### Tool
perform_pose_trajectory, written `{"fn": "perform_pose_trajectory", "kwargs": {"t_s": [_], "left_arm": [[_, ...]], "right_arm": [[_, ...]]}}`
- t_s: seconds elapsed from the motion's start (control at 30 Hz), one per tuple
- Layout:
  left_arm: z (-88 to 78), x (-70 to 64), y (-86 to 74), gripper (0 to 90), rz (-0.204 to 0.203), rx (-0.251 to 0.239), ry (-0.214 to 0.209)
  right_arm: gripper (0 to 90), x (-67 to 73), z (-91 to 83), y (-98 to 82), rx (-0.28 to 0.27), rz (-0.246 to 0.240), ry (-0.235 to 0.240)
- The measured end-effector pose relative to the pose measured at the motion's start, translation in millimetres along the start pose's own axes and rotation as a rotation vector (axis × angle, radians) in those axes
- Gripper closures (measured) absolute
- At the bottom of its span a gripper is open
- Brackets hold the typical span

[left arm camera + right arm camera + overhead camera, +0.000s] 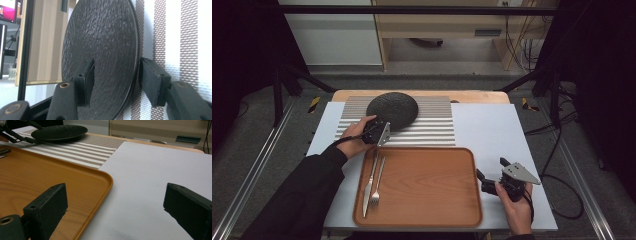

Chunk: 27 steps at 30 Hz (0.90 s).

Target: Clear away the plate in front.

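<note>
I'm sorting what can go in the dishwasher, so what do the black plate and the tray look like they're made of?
The black plate looks like matte stoneware or cast iron; its surface is finely pitted and dull, so either could fit. The tray looks like wood or a wood-look laminate, showing smooth orange-brown grain lines.

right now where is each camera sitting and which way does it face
high view: above the person's side, looking forward and down on the table; both forearms and the left gripper and right gripper show.
left gripper view: on the left gripper, looking along its jaws, which straddle the plate rim without pressing.
right gripper view: on the right gripper, low over the table, facing the tray corner; jaws wide apart.
Shared: the plate and striped mat appear in all three.
</note>
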<state>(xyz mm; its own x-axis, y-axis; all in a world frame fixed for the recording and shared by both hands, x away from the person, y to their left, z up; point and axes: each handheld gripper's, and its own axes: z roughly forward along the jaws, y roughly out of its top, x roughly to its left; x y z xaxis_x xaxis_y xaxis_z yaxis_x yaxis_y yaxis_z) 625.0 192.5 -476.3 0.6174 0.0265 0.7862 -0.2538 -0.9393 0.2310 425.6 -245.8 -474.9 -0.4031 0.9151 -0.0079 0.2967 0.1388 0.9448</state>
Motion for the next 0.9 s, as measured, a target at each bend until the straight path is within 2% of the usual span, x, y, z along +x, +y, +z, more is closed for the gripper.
{"fn": "perform_pose_trajectory", "kwargs": {"t_s": [0.6,0.9], "left_arm": [[7.8,-2.2,-1.2,56.1,0.017,0.002,0.015],[8.9,-3.8,1.0,59.4,0.041,0.016,0.017]], "right_arm": [[5.3,-1.8,0.1,-0.7,0.004,0.007,-0.007],[5.2,-1.8,-0.4,-0.4,0.003,0.010,-0.009]]}}
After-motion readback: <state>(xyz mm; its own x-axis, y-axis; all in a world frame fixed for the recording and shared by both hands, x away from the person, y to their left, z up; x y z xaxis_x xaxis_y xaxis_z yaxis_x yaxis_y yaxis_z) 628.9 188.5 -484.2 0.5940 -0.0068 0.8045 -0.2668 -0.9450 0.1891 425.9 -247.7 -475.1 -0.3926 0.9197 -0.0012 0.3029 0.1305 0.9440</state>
